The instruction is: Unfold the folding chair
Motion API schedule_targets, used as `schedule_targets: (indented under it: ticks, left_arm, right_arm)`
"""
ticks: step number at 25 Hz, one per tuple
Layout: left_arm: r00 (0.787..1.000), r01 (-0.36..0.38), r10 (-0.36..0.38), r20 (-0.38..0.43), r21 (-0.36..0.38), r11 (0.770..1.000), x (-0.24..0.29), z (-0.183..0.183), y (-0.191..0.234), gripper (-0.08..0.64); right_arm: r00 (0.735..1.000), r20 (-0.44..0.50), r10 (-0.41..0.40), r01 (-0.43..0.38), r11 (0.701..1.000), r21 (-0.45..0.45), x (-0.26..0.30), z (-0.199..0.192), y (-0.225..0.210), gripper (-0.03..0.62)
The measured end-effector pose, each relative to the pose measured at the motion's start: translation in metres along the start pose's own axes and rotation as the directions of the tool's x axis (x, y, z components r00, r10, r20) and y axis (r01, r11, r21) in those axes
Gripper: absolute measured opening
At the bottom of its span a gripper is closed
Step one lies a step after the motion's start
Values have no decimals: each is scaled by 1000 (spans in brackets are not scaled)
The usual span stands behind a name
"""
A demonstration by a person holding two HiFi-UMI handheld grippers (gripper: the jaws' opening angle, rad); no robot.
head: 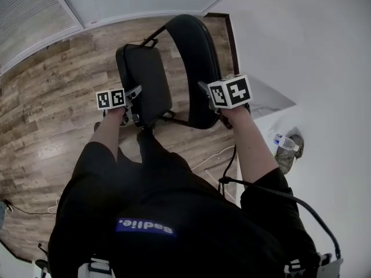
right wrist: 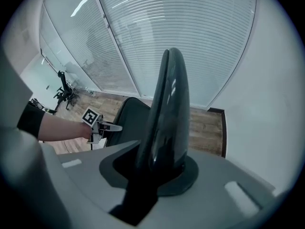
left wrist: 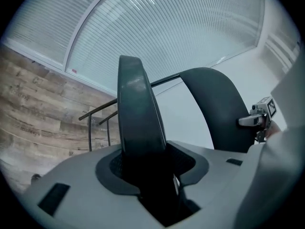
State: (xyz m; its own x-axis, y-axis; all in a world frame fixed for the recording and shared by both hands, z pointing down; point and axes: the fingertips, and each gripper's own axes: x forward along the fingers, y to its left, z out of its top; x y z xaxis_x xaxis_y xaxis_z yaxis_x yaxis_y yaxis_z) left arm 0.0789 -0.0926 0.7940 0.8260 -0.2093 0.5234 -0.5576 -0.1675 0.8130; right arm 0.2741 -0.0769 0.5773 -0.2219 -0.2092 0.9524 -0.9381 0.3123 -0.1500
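A black folding chair stands on the wood floor, its padded seat [head: 142, 77] and curved backrest [head: 197, 62] close together. In the head view my left gripper [head: 137, 108] is closed over the seat's near edge and my right gripper [head: 210, 100] over the backrest's near edge. The left gripper view shows the seat [left wrist: 138, 113] standing edge-on and filling the jaws of my left gripper [left wrist: 147, 161], with the backrest [left wrist: 219, 109] and right gripper [left wrist: 259, 119] beyond. In the right gripper view the backrest [right wrist: 167, 113] fills my right gripper [right wrist: 157, 168]; the seat [right wrist: 127, 117] and left gripper [right wrist: 102, 128] lie behind.
A white wall [head: 301, 39] runs close on the right, with a water bottle [head: 285, 142] at its foot. A glass partition with blinds [right wrist: 157, 37] stands behind the chair. A thin cable [head: 211, 155] lies on the floor near my legs. A dark stand [right wrist: 64, 92] is far off left.
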Motion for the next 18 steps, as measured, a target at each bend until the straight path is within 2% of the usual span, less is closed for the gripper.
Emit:
schedule_targets:
  ticks: [6,11,18]
  left_arm:
    - [999,36,-36,-7,-32,999,-27,-2,52,181]
    - [1000,15,-17,-18,-88,996,-41,-15,93,197]
    - [998,56,-58,-12,-141,988,-58,-22,165,207]
  right_arm:
    - [1000,4,19,-19,1000,21,19,3,22,80]
    - [999,13,40,-41,999,18,31,-4,35,78]
    - [998,20,61,-61,998,29,58,-1,52,77]
